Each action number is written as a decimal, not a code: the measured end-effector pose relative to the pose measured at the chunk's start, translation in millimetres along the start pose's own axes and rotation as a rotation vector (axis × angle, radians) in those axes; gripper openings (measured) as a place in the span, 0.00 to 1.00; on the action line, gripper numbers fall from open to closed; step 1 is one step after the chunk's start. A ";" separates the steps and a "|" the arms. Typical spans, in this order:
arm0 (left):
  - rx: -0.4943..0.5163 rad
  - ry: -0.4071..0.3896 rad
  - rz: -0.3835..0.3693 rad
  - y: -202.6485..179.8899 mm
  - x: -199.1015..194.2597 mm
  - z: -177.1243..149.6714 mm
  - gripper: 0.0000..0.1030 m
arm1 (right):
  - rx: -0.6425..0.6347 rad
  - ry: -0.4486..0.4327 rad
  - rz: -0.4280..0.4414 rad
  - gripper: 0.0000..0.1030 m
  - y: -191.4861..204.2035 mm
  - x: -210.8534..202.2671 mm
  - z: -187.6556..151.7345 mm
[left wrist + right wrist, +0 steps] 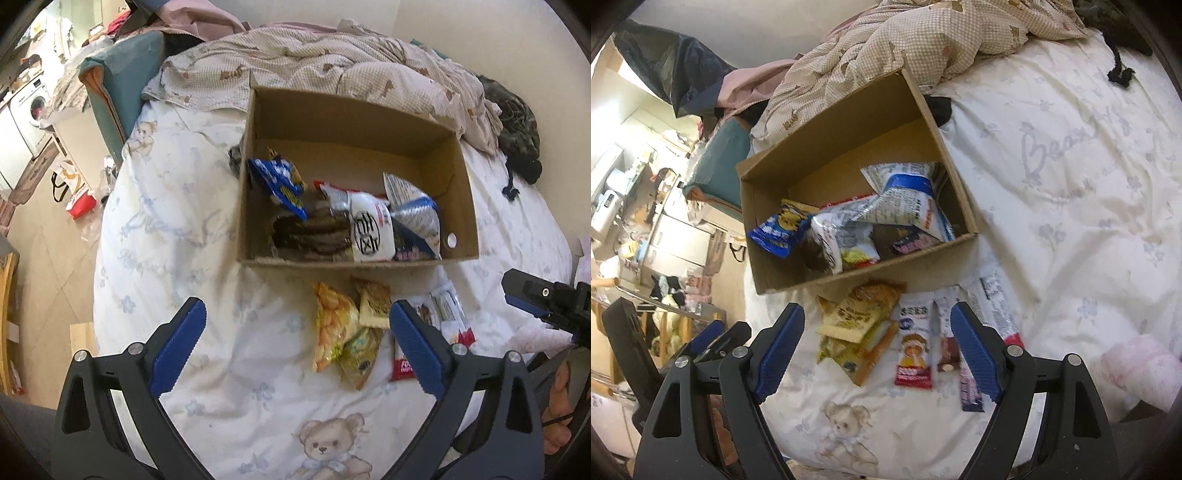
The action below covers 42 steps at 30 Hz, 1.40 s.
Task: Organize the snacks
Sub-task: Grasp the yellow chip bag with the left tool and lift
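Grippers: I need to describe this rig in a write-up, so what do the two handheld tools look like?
Both match. The left gripper and right gripper have black, angular, open-frame arms with triangular cut-outs and round silver bolts at the joints. Each finger carries a blue pad with a fine ribbed, saw-toothed inner face. No sleeves or markings show.

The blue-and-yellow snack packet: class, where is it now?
In the left wrist view, the blue-and-yellow snack packet leans inside the brown cardboard box, against its left wall, beside dark brown packets.

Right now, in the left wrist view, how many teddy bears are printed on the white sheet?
2: one teddy bear at the bottom, below the loose snacks; one at the upper left. More may be hidden.
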State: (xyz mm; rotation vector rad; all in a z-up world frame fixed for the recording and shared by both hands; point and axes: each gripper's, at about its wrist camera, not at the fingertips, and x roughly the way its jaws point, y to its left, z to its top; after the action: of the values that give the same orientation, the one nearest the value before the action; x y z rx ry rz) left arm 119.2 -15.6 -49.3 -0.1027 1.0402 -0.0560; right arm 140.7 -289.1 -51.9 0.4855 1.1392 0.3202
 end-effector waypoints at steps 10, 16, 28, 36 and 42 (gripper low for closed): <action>0.043 0.053 -0.009 -18.0 15.9 -13.7 0.95 | 0.074 0.027 -0.034 0.81 -25.8 -7.6 -10.7; -0.073 0.112 -0.012 4.4 30.4 -12.4 0.95 | 0.148 0.015 -0.036 0.81 -37.0 -9.3 -9.3; -0.049 0.245 -0.045 -9.4 81.1 -18.2 0.95 | 0.333 0.041 -0.044 0.81 -70.2 2.6 -5.1; 0.040 0.304 -0.093 -36.3 125.6 -20.1 0.95 | 0.325 0.057 -0.049 0.81 -68.9 8.5 -4.0; 0.061 0.314 -0.144 -36.1 125.5 -29.6 0.48 | 0.324 0.057 -0.062 0.81 -69.2 10.6 -3.8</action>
State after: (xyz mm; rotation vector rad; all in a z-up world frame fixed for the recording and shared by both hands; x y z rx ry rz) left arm 157.1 -65.1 -167.8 -0.1152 1.3419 -0.2405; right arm 141.2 -342.2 -97.7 0.7277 1.2663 0.0948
